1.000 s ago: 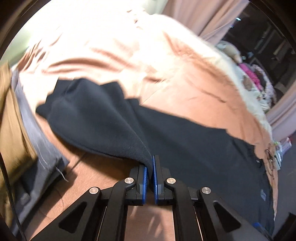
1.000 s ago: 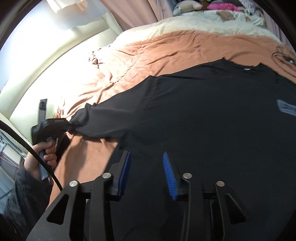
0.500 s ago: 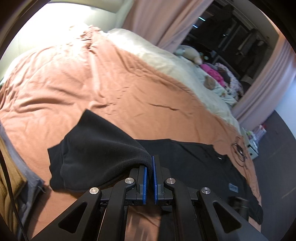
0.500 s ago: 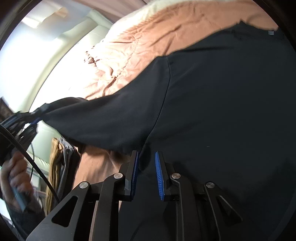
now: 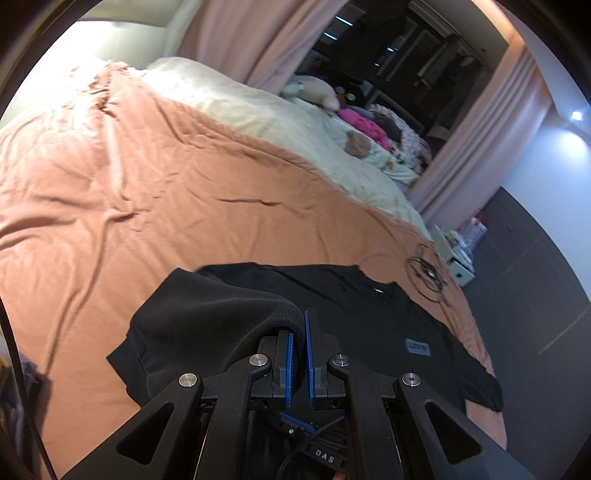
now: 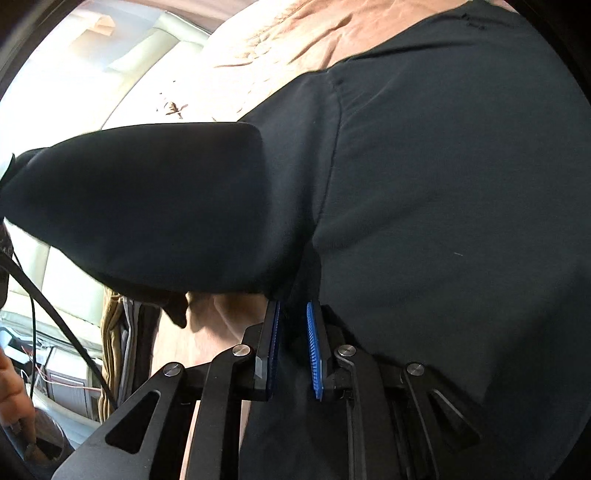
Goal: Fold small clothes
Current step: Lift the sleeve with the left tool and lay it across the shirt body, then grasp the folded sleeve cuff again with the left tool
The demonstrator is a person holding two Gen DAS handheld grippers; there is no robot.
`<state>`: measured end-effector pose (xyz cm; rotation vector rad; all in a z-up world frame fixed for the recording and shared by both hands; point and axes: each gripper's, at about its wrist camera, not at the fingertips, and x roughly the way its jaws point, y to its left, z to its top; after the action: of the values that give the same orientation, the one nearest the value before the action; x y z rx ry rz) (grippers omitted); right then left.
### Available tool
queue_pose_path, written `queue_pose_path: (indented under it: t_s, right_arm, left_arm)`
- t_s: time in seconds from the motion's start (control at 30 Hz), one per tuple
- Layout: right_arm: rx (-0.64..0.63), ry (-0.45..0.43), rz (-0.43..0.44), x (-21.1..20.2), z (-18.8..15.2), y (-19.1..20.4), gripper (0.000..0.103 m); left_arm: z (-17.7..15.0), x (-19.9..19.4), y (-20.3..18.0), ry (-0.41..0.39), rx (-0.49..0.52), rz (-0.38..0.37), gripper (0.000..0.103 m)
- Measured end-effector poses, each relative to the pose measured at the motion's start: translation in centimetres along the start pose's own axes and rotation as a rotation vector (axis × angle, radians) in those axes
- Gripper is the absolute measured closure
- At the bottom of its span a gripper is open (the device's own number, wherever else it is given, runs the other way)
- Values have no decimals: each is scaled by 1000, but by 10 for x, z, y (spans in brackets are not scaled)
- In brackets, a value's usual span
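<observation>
Shirt (image 6: 443, 184) hem cut off by the frame edge; its chest label (image 5: 418, 347) too small to read; folded sleeve (image 6: 147, 206) hides the bed (image 6: 295, 44) beneath.

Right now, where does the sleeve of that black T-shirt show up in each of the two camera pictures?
Left wrist view: the sleeve is at lower centre, lifted, pinched by the left gripper.
Right wrist view: the sleeve stretches across the left half, above the right gripper, whose jaws are closing on shirt fabric.
Shared landmark: the orange bedcover.
</observation>
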<state>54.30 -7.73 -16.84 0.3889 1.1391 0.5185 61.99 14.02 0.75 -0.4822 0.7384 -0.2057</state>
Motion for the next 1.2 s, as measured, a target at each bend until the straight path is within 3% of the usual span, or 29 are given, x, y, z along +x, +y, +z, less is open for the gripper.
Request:
queue_pose_path:
  t_s: [0.2,0.23,0.27,0.3,0.33,0.37,0.4,0.6,0.73,0.87,0.97,1.2]
  right_arm:
    - [-1,-24,-37,-40,-12,-17,91]
    - [-3,-30,-47,-46,-14,-20,89]
    - [-6,-38,-59,-51,-15,-22,87]
    - [-14,-50,-78,-59,-17,-25,74]
    - [-18,-61,-92,-65,-19,-27,52]
    - [-21,-74,-105,-71,-20,-27,42]
    - [-26,-100,-123,-80,-22,-29,34]
    - [-1,-118,-159,-96,-24,-30,34]
    - [-2,-132,-169,-101,-26,-31,34]
    - [0,-138,-181,-102,-24,-32,34]
    - [-10,-141,-174,-130,-22,-41,34]
    - [-28,-151,-177,-122,10,-39,34]
  left_arm:
    - [-14,22,-36,55,53,-70,97]
    - [-17,27,-39,80,56,-60,94]
    - [-21,33,-42,116,53,-62,81]
    - [-24,35,-42,136,45,-75,71]
    - [-28,36,-42,154,29,-101,51]
    - [-31,35,-42,156,22,-110,37]
    - [-35,33,-42,150,21,-113,35]
    - [-50,11,-29,134,32,-78,35]
    - [-58,4,-3,125,14,33,35]
    - [-70,15,40,155,-68,141,35]
    - [-85,31,71,202,-151,169,35]
    - [-109,61,115,262,-252,184,38]
